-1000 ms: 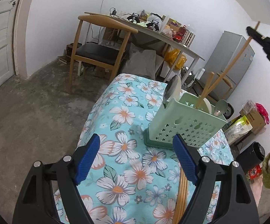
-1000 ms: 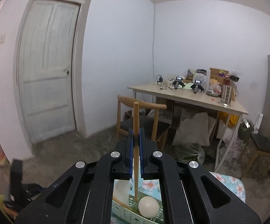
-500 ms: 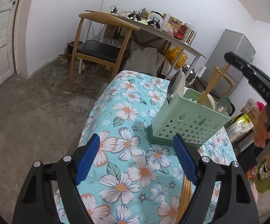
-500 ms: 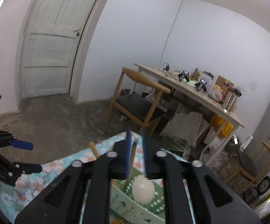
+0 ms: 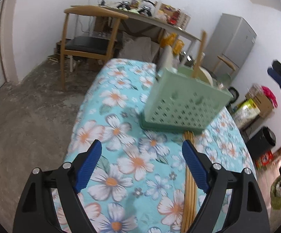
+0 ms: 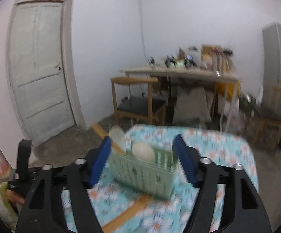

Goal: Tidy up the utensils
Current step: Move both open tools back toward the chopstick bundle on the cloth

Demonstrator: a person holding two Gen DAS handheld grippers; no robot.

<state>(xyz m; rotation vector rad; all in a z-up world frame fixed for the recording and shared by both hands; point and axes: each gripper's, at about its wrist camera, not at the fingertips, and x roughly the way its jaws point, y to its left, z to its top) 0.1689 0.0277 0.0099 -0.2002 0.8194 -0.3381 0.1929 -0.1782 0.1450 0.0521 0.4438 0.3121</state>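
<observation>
You are holding your left gripper (image 5: 142,163) spread wide above the floral tablecloth (image 5: 121,106), nothing between its pads. The green utensil holder (image 5: 185,104) is standing at one o'clock, one chopstick (image 5: 199,54) upright inside; loose chopsticks (image 5: 189,184) are lying at five o'clock. Your right gripper (image 6: 141,157) has just been opening, its jaws standing apart and empty.

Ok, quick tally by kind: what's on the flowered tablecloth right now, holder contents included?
Green holder: 1
Upright chopstick in the holder: 1
Spoons clearly showing in the holder: 2 (blur may hide another)
Loose chopstick bundle lying on the cloth: 1 (single sticks too blurred to count)
Total: 5, with the bundle counted as one
</observation>
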